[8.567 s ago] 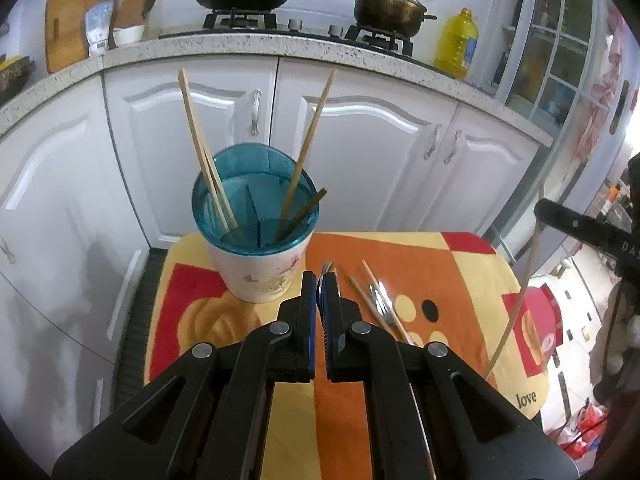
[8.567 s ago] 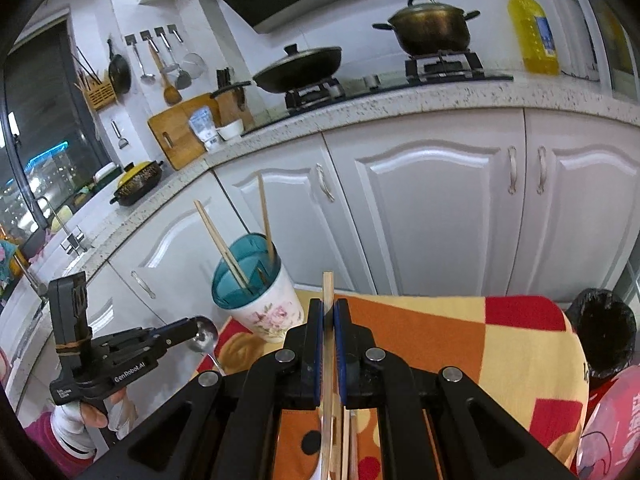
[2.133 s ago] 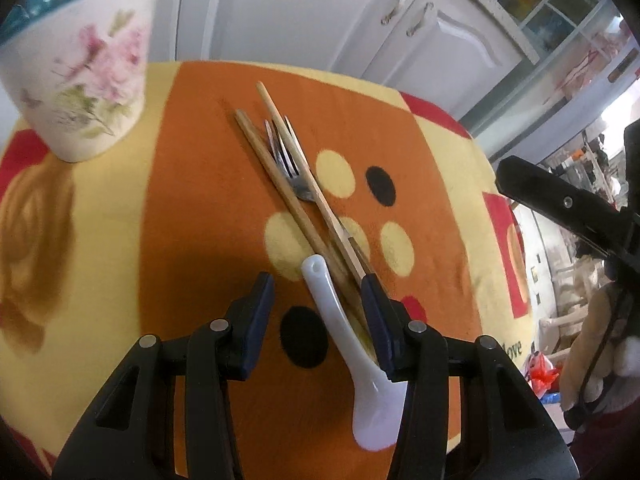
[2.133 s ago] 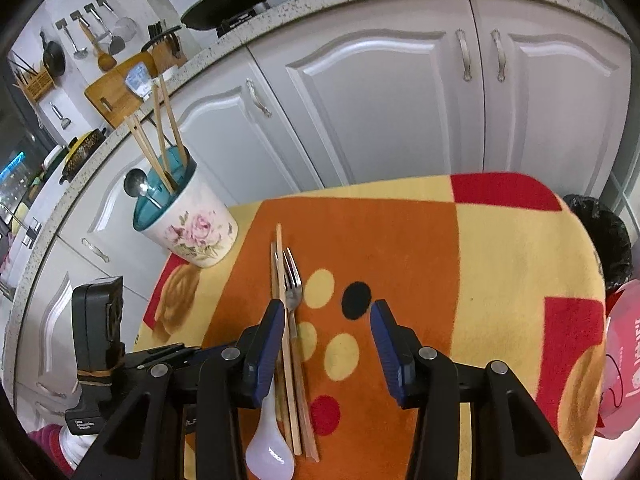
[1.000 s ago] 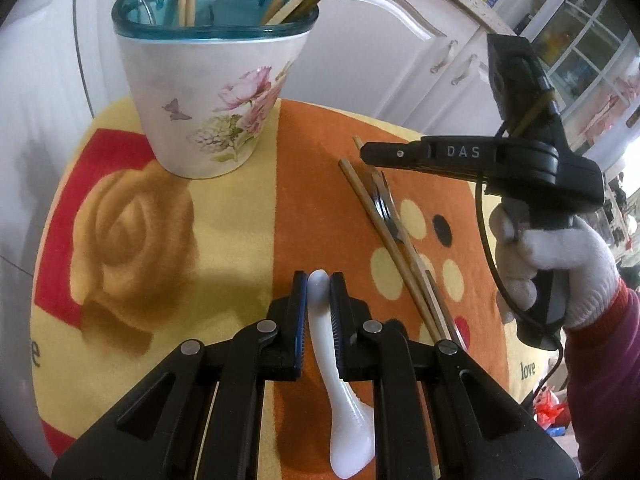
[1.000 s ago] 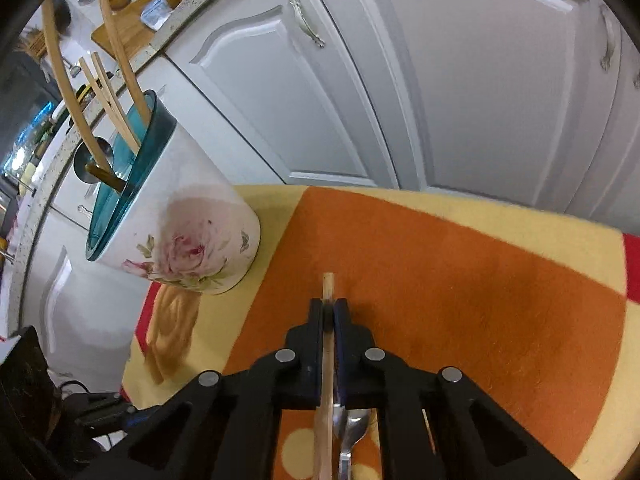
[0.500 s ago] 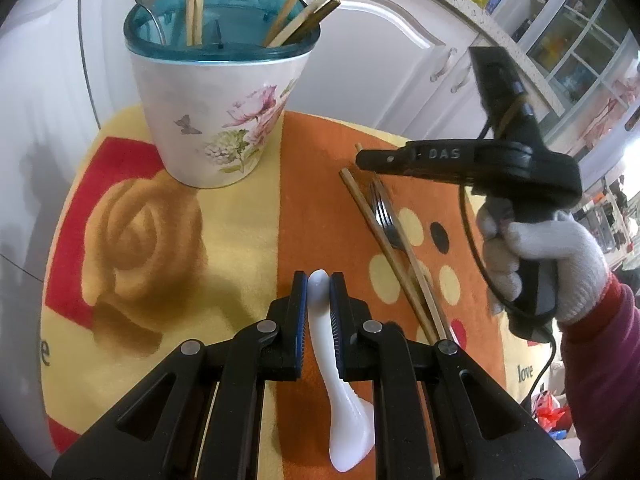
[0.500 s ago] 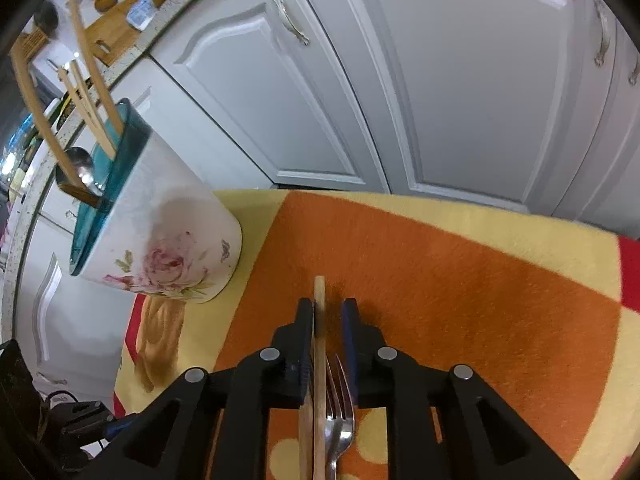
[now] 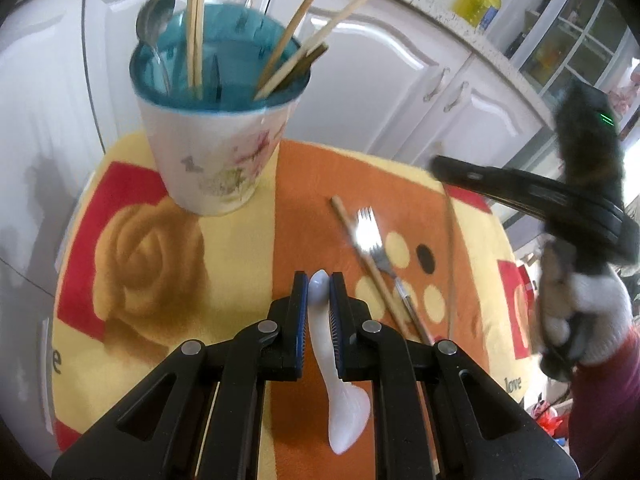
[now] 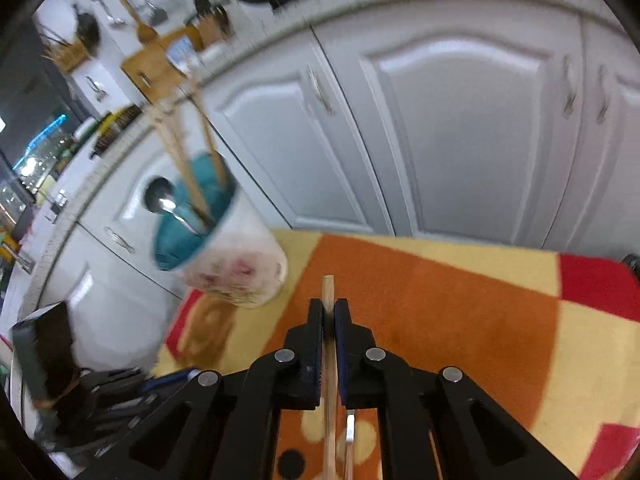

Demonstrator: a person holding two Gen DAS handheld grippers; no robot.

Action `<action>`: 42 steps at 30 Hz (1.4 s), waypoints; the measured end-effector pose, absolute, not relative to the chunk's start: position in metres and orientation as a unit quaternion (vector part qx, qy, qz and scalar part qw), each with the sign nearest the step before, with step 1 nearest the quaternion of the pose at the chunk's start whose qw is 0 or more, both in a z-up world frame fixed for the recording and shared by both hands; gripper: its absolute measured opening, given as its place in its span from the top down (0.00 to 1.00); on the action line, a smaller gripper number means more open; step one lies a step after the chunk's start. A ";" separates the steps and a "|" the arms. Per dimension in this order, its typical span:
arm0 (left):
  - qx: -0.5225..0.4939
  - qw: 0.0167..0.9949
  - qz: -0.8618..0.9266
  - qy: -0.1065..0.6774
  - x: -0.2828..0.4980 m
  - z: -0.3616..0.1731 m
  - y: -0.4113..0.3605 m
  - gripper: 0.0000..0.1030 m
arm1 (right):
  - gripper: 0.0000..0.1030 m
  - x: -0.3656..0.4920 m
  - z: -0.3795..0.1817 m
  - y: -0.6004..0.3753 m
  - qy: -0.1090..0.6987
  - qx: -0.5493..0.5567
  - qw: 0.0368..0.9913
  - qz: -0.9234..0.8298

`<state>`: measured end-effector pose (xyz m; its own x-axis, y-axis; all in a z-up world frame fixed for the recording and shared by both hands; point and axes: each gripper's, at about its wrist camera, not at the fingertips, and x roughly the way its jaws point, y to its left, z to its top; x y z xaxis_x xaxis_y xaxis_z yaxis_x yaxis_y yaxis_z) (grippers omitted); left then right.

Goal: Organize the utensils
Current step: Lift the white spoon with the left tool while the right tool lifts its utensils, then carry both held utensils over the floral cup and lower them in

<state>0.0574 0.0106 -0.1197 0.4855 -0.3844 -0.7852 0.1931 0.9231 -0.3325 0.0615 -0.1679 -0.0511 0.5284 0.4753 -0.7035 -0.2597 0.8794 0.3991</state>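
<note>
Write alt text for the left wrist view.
The left gripper clamps a white ceramic spoon by its handle above an orange and yellow cloth. Beyond stands a floral utensil holder with chopsticks; a fork lies to the right.

Glossy white plastic spoon [image 9: 320, 308], shiny metal fork [image 9: 374, 236], wood chopstick [image 10: 329, 304], fuzzy cloth [image 9: 132, 320].

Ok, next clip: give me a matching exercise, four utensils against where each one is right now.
Things:
1. white ceramic soup spoon
2. silver metal fork
3. shiny metal spoon
4. lifted wooden chopstick

Places:
A. standing in the teal-lined floral holder cup
B. clamped in the right gripper
C. lying on the orange cloth
D. clamped in the left gripper

Pairs: 1-D, 2-C, 3-A, 4-B
</note>
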 end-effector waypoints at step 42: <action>-0.066 0.941 -0.092 0.319 0.050 0.019 0.080 0.95 | 0.95 0.009 0.093 -0.122 0.290 0.098 0.920 0.245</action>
<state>0.0496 0.0802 0.0186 0.7790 -0.2159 -0.5887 0.1310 0.9742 -0.1839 0.0094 -0.1218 0.0928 0.7113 0.5075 -0.4863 -0.3934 0.8608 0.3230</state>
